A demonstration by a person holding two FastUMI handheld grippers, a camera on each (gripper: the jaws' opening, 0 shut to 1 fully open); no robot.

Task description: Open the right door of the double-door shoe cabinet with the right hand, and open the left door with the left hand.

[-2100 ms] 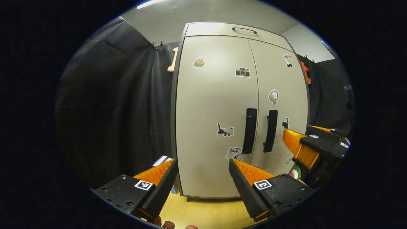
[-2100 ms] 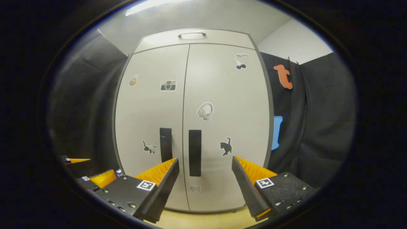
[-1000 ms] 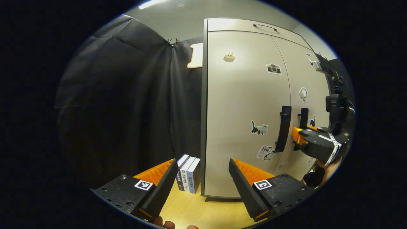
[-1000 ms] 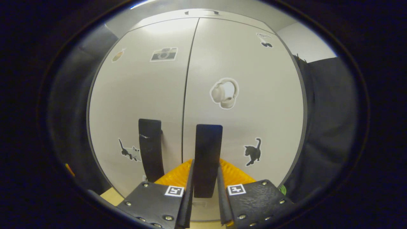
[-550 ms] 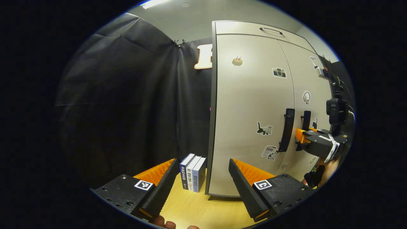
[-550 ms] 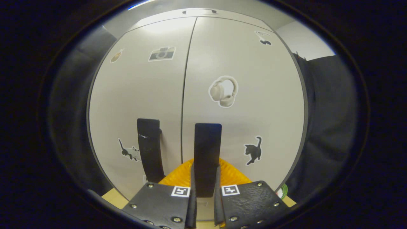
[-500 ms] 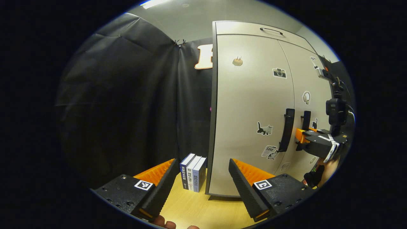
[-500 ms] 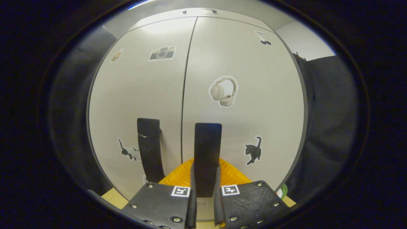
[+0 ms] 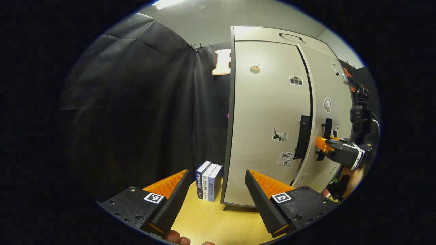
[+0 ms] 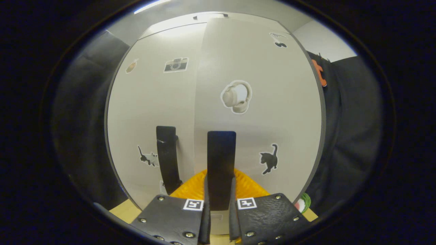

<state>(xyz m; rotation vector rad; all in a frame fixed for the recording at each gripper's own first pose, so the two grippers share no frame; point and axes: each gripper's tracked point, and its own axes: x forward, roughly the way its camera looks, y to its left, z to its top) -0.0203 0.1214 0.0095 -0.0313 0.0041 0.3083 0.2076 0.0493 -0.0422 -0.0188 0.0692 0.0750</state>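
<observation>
Both grippers' black bodies carry screws and square coded tags.

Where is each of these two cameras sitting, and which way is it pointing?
Left gripper view: rides on the left tool, open, aimed at the cabinet's left edge and books; fingertips show below, the right tool farther off.
Right gripper view: rides on the right tool, facing the doors squarely, shut on the right door handle.
Shared: cabinet, both handles, stickers.

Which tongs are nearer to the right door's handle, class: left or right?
Right. The right tongs are shut on the right door's handle. The left tongs hang open, well back from the cabinet, aimed near its left edge.
</observation>
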